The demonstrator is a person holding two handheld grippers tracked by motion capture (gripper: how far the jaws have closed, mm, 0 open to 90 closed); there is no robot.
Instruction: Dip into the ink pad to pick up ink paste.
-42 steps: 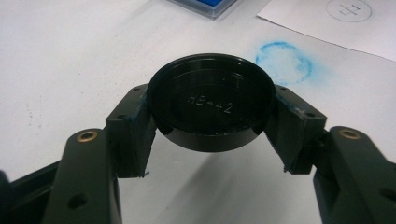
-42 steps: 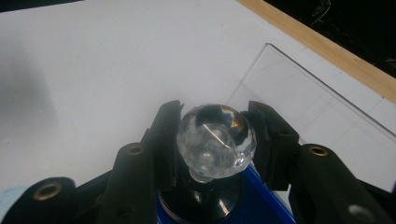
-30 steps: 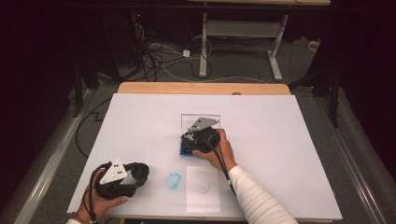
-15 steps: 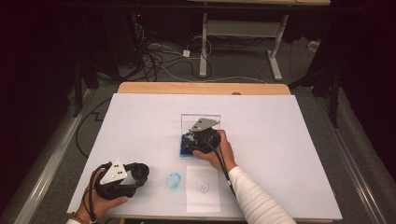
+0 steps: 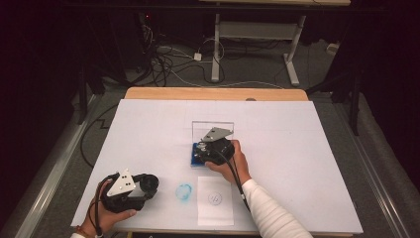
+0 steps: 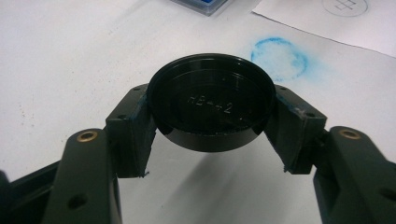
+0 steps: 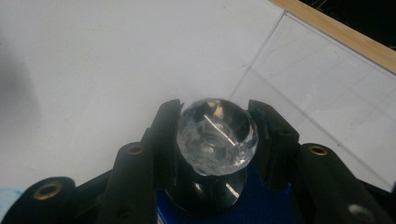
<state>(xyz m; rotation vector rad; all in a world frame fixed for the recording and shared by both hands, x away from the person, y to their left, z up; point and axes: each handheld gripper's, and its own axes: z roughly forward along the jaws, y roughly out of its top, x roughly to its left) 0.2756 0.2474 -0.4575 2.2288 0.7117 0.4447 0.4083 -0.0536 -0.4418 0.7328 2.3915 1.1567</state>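
Glossy black plastic cap (image 6: pixel 212 100); clear faceted glass knob (image 7: pixel 217 135).

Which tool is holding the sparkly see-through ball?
The right tool, near the middle of the table. Its jaws squeeze the clear faceted ball over a blue pad. The left tool grips a flat black round cap.

Your right gripper (image 7: pixel 215 140) is clamped on a clear faceted glass knob (image 7: pixel 217 135) atop a dark round body. Blue pad (image 7: pixel 266 205) beneath; clear acrylic sheet (image 7: pixel 327 88) lies beyond on the white table (image 7: pixel 93 60).
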